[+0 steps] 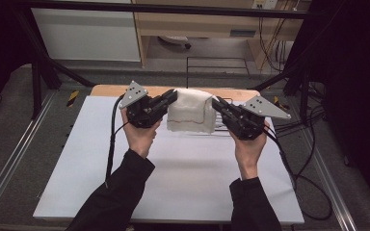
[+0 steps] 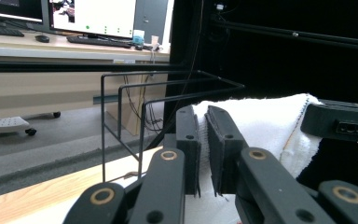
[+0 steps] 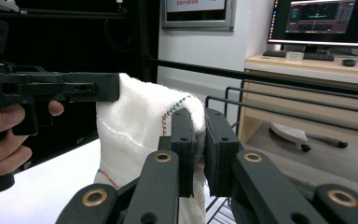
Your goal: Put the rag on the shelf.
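A white towel (image 1: 190,111) with coloured stitching along its hem hangs folded in the air over the far part of the table. My left gripper (image 1: 173,95) is shut on its upper left edge and my right gripper (image 1: 215,102) is shut on its upper right edge. In the left gripper view the towel (image 2: 256,121) is pinched between the two black jaws of my left gripper (image 2: 204,122). The right gripper view shows the towel (image 3: 135,121) clamped in my right gripper (image 3: 199,122), with the other gripper holding the far corner.
A black wire rack (image 1: 217,67) stands just behind the towel at the table's far edge, also seen as the rack (image 2: 168,88) close ahead in the left gripper view. The white table top (image 1: 183,178) lies below. Cables trail off the right side.
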The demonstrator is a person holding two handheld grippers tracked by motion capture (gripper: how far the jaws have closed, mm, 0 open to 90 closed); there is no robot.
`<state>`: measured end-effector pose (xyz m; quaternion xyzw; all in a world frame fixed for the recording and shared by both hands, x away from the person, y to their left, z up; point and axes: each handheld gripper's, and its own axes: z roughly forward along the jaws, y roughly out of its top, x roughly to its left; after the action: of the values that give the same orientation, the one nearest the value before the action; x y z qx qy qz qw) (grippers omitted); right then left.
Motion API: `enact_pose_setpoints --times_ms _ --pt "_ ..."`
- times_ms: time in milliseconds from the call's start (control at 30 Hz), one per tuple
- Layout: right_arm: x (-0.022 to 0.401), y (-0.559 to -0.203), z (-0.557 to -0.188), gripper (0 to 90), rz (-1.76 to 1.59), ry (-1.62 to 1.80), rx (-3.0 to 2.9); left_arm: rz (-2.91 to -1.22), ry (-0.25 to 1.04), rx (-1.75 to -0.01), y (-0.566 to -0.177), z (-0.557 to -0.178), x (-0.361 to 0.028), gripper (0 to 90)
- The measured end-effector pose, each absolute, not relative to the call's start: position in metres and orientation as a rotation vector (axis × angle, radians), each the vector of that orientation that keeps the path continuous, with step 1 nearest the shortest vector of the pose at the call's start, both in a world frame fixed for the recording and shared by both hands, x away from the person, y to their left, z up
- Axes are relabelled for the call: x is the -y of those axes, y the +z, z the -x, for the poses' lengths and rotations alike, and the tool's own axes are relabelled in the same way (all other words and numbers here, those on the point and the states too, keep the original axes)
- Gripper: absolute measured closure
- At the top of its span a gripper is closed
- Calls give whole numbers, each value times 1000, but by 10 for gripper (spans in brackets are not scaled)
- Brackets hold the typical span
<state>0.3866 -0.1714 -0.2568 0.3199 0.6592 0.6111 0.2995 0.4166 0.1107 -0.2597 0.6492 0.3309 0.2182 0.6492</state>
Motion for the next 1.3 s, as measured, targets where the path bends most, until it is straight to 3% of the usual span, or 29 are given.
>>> enact_pose_setpoints --times_ms 1300 --pt "201 -198 -415 836 -879 1616 -1588 -1404 531 -702 -198 -451 -69 831"
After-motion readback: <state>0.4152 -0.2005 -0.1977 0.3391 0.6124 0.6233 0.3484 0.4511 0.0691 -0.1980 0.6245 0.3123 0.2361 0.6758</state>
